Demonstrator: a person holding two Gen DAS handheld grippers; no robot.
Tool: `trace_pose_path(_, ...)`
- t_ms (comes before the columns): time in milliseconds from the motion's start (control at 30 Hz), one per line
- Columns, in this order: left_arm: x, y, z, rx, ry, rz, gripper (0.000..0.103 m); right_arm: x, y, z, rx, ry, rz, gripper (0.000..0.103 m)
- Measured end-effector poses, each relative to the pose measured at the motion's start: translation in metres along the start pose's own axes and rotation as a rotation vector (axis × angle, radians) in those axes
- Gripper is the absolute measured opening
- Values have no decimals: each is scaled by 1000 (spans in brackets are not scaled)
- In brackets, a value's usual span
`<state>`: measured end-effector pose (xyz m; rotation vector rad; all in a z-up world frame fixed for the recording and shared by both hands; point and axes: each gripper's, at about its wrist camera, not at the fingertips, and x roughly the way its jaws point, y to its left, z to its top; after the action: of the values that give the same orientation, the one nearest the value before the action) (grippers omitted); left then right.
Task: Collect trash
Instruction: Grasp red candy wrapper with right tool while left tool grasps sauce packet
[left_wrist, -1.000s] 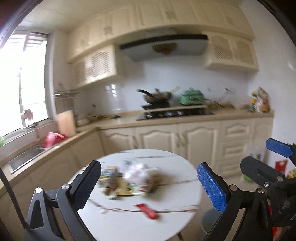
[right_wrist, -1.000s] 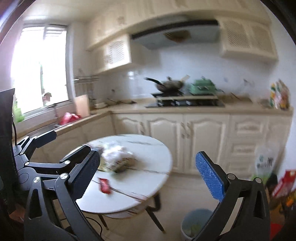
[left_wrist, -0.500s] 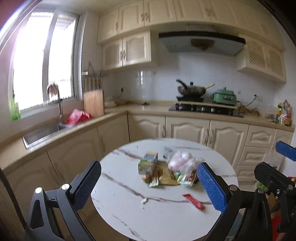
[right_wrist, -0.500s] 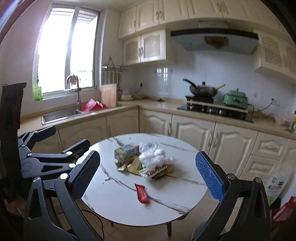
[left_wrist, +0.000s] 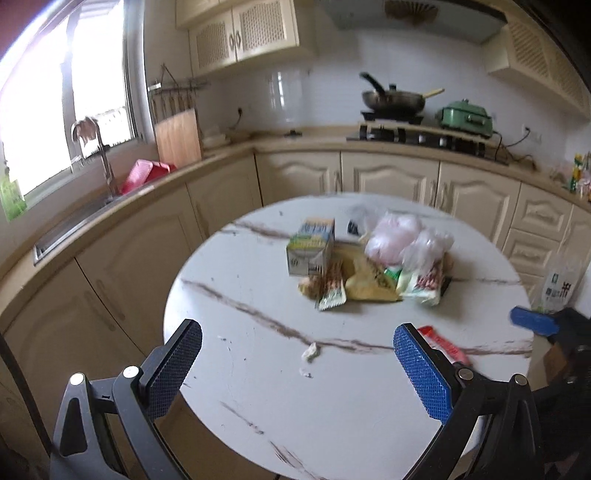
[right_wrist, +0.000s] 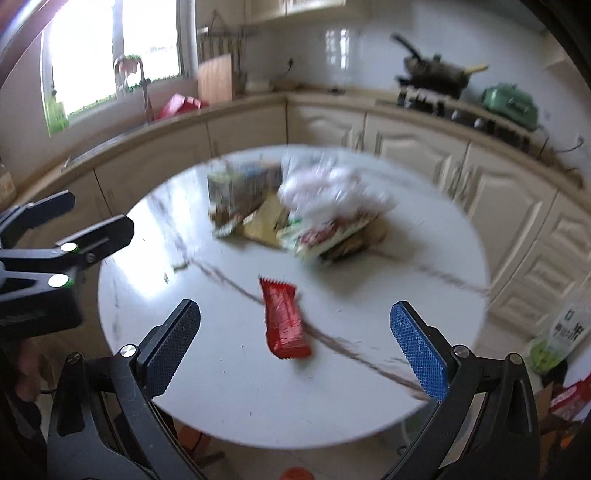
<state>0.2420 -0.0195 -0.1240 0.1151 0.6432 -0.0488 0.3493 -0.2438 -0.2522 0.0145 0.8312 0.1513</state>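
Right wrist view, lower centre: red wrapper (right_wrist: 285, 322) lay flat on the desk (right_wrist: 424, 258), alone, between the spread fingers of the right gripper (right_wrist: 295, 343) and just ahead of them. Fingers released, nothing held.

Right wrist view, upper centre: trash pile (right_wrist: 306, 214), blurred; a carton, plastic bags and snack packets heaped together, well apart from the red wrapper.

Left wrist view, centre: same pile, sharper. Carton (left_wrist: 311, 246) upright at the pile's left; plastic bag (left_wrist: 402, 240) at its right; packets beneath. Small white scrap (left_wrist: 309, 352) lay alone, lower centre. Left gripper (left_wrist: 297, 363) fingers released, empty, at the desk's near edge.

Risks, judged:
- Red wrapper is thin and flat; fingers closing from above could slide over it or push it across the smooth desk, toward the edge.
- Motion blur suggests a fast approach; a late stop could strike the desktop.
- Plastic bag is loose; pinching it alone could drag packets off the pile.
- White scrap is small and easily missed.

Changes since half a second earlier: both views had drawn closer and tilted down; the desk filled more of each frame; the red wrapper, earlier mid-frame and small, sat between the right fingers. Fingers stayed released. Trash unmoved.
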Motion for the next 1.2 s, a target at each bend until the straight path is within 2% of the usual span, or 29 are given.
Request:
trace_pose_path(33, 7, 3, 3, 5, 23, 1, 102, 12, 0, -2, 0, 26, 10, 93)
trace_pose_path(100, 21, 13, 10, 8, 40, -2, 102, 26, -1, -3, -3, 61, 15, 73)
trace_pose_path(233, 47, 18, 22, 20, 66, -20, 102, 38, -4, -8, -20, 83, 9, 68)
trace_pose_path(267, 51, 20, 26, 20, 68, -17, 102, 37, -6, -7, -21, 84, 11, 58)
trace_pose_path(300, 56, 22, 29, 17, 71, -15, 102, 36, -9, -7, -21, 78, 19, 39)
trace_pose_path(367, 69, 28, 36, 8, 89, -22, 102, 37, -15, -5, -28, 78, 19, 23)
trace_pose_path(500, 99, 33, 49, -8, 123, -69, 102, 40, -31, -1, -12, 69, 35, 22)
trace_pose_path(633, 128, 39, 63, -30, 156, -65, 102, 35, -46, 8, 19, 27, 40, 22)
trace_pose_path(733, 147, 43, 72, -63, 184, -124, 101, 34, -55, 13, 35, 4, 36, 22)
trace_pose_path(800, 159, 41, 76, -48, 191, -131, 100, 36, -62, 16, 51, 1, 35, 22)
trace_pose_path(1000, 204, 37, 87, -34, 264, -143, 76, 38, -69, 19, 67, -13, 52, 22)
trace_pose_path(1033, 211, 39, 89, -35, 278, -135, 68, 39, -69, 18, 68, -14, 55, 22)
trace_pose_path(1067, 216, 40, 90, -38, 288, -140, 65, 39, -69, 18, 69, -17, 59, 22)
trace_pose_path(1100, 217, 41, 91, -36, 276, -136, 61, 40, -70, 18, 71, -14, 63, 23)
trace_pose_path(1167, 220, 45, 94, -26, 269, -137, 48, 41, -70, 17, 76, -15, 68, 23)
trace_pose_path(1200, 222, 49, 95, -33, 267, -141, 46, 42, -71, 16, 78, -13, 71, 23)
